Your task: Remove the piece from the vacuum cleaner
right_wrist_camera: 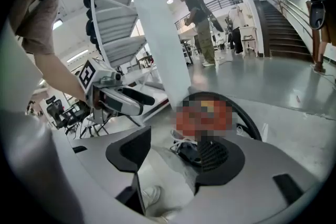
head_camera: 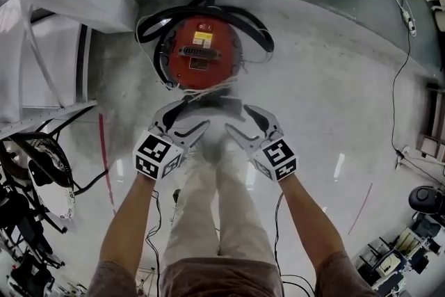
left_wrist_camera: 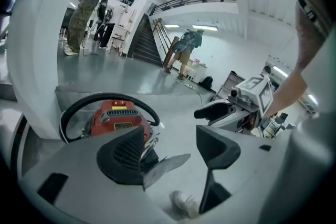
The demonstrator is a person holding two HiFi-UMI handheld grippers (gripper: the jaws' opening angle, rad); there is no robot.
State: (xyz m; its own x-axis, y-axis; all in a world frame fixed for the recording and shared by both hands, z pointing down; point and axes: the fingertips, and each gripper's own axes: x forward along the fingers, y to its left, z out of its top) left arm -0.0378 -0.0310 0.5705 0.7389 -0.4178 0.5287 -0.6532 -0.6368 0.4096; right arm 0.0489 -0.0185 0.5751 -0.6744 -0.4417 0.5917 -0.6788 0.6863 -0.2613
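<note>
You are holding both forearms straight out and down, wrists turned inward, so the left tongs (head_camera: 195, 114) and right tongs (head_camera: 235, 117) are forming a V with their tips near each other. Both pairs are standing apart with nothing between them; through the left gap (left_wrist_camera: 170, 152) and the right gap (right_wrist_camera: 173, 152) only grey floor (head_camera: 327, 115) and your pale shoe (left_wrist_camera: 184, 202) are showing. The pads are dark, wedge-shaped and ribbed. Just beyond the tips, the round red vacuum cleaner (head_camera: 201, 52) is sitting with a smooth black hose (head_camera: 149, 24) looping around it. Its near edge is blurring behind the tips, so the piece is not showing clearly. Your light trousers (head_camera: 215, 205) are filling the space below the tongs.
</note>
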